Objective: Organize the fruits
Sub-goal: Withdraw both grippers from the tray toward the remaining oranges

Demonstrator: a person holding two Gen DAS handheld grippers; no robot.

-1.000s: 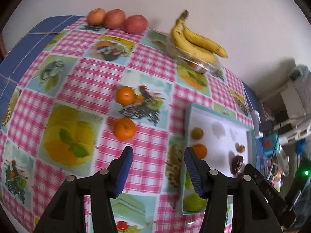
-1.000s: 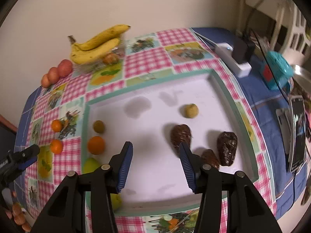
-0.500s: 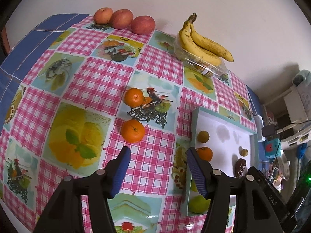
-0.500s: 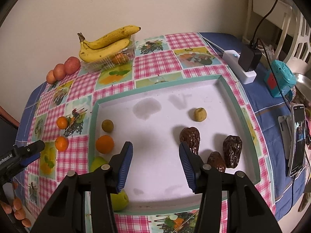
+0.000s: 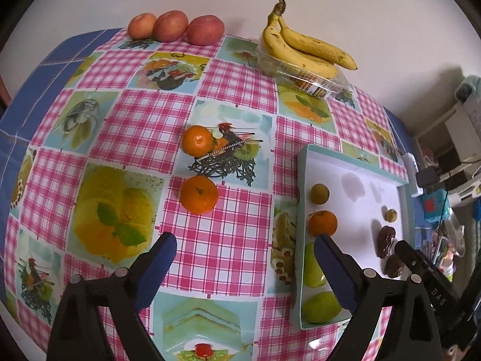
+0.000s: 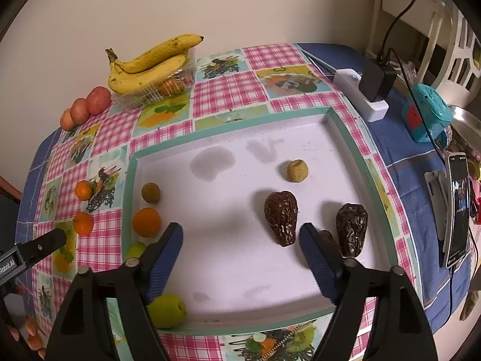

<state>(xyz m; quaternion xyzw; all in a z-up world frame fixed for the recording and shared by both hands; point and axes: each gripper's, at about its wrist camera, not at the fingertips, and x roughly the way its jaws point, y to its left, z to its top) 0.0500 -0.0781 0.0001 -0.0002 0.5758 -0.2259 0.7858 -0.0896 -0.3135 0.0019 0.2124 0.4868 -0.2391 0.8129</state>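
Left hand-held gripper spread above tablecloth, right hand-held gripper spread over tray

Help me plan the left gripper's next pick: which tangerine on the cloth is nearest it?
The lower tangerine on the pink check, nearer the left gripper than the one beside the printed picture.

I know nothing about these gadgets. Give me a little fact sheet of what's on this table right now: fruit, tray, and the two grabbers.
Tray: white, teal rim, on a checked cloth
In tray: orange, two green fruits, small brownish-green fruit, yellowish ball, three dark wrinkled fruits
On cloth: two oranges, three reddish fruits by the wall
Bananas: atop a clear box
Left gripper: open, empty, above cloth
Right gripper: open, empty, above tray
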